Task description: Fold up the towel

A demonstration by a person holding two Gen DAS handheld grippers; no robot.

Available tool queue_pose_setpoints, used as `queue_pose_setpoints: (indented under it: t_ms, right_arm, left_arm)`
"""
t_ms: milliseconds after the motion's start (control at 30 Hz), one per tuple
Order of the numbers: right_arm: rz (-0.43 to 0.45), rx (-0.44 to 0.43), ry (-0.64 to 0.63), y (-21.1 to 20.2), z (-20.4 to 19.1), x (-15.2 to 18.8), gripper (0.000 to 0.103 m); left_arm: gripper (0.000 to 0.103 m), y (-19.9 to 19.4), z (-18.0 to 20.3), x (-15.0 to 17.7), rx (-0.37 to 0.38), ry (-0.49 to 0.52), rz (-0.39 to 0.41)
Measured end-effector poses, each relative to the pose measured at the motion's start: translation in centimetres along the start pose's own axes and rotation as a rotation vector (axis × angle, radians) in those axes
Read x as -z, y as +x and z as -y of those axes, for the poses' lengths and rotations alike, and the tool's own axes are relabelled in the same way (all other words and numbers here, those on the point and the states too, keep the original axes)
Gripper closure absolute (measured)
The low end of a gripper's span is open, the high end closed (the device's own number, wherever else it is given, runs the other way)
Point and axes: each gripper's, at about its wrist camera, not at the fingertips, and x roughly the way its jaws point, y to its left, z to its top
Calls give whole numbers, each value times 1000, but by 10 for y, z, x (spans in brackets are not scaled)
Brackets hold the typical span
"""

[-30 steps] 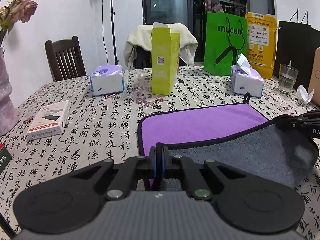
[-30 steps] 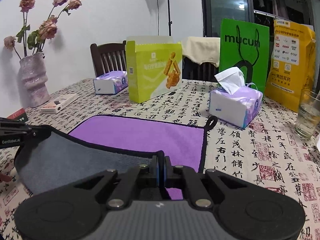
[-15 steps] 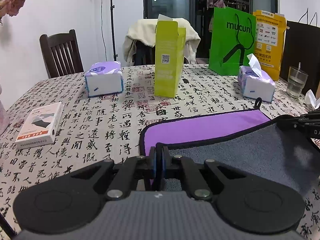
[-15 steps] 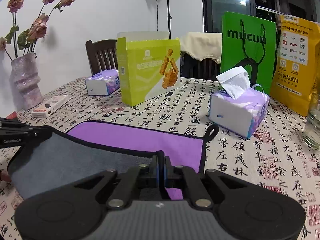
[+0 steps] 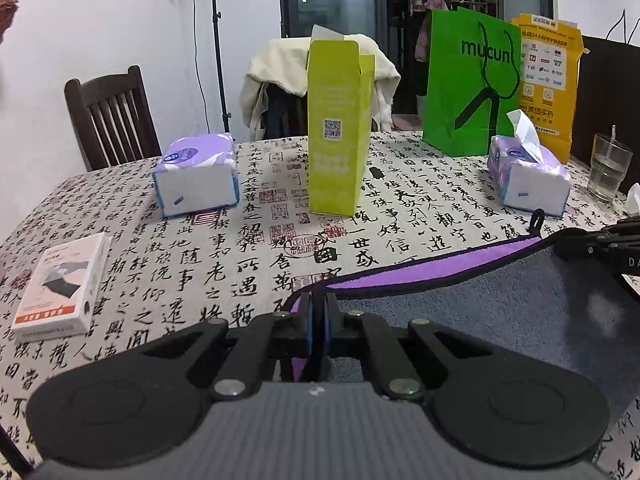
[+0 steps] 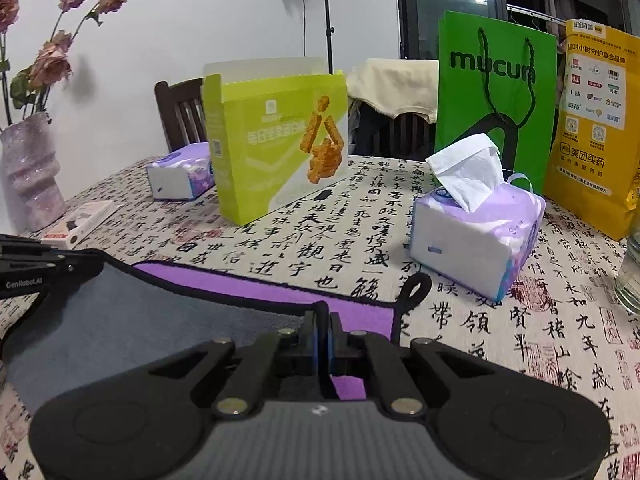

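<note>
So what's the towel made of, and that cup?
The towel looks like soft fuzzy cloth, probably microfiber: matte nap, purple one side, gray the other, black stitched edge. The cup seems to be clear glass, see-through and shiny, though it could be plastic.

The towel (image 5: 500, 304) lies on the bench, purple on one face and grey on the other, edged in black piping. Its near half is folded over — grey side up — leaving only a narrow purple strip (image 6: 280, 294) showing along the far edge. A black hanging loop (image 6: 414, 290) juts from the far right corner.
</note>
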Motion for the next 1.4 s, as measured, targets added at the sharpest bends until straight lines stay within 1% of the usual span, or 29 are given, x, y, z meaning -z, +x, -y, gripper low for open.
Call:
queue_pose_setpoints:
  t_ms: [367, 633, 800, 833, 900, 933, 967, 1000, 1033, 1067, 1100, 1133, 1167, 1200, 1233, 1300, 1400]
  right_arm:
    - [-19, 24, -7, 27, 9, -8, 99]
    - [-34, 37, -8, 40, 14, -13, 99]
    - [-51, 46, -12, 48, 15, -15, 97]
    - [-57, 49, -14, 50, 15, -15, 94]
    - [-65, 61, -15, 52, 16, -15, 89]
    - [-64, 65, -8, 51, 17, -15, 85]
    - [-65, 67, 1, 51, 18, -16, 82]
    - [-64, 68, 11, 50, 20, -16, 74]
    - [-58, 70, 22, 48, 21, -17, 59]
    - [-53, 73, 33, 46, 22, -17, 49]
    - [-43, 75, 49, 44, 24, -18, 35]
    - [-27, 75, 66, 40, 25, -18, 32]
    - [-20, 76, 72, 37, 26, -18, 30]
    - [-11, 76, 73, 34, 26, -18, 27]
    - [0, 75, 74, 31, 26, -18, 19]
    - [12, 86, 78, 26, 26, -19, 9]
    - [37, 86, 81, 15, 24, -18, 9]
  left_arm:
    - [97, 29, -6, -11, 9, -21, -20]
    - [97, 43, -12, -18, 32, -40, -38]
    - [95, 50, -12, -19, 15, -20, -59]
    - [92, 51, -12, -18, 13, -14, -65]
    - [80, 53, -14, -18, 10, -20, -80]
    - [62, 53, -15, -18, 12, -25, -83]
    - [47, 52, -16, -18, 8, -31, -84]
    - [44, 50, -16, -18, 4, -32, -80]
    - [39, 46, -15, -19, 0, -24, -72]
    - [30, 43, -14, -19, -4, -13, -64]
    - [24, 40, -13, -20, -14, -3, -55]
    - [13, 38, -12, -20, -27, 5, -47]
    - [6, 36, -11, -19, -43, 14, -41]
    - [5, 33, -10, -18, -59, 23, -36]
    - [4, 30, -11, -18, -65, 26, -35]
    - [2, 24, -13, -16, -68, 12, -32]
    - [0, 12, -17, -14, -72, -17, -19]
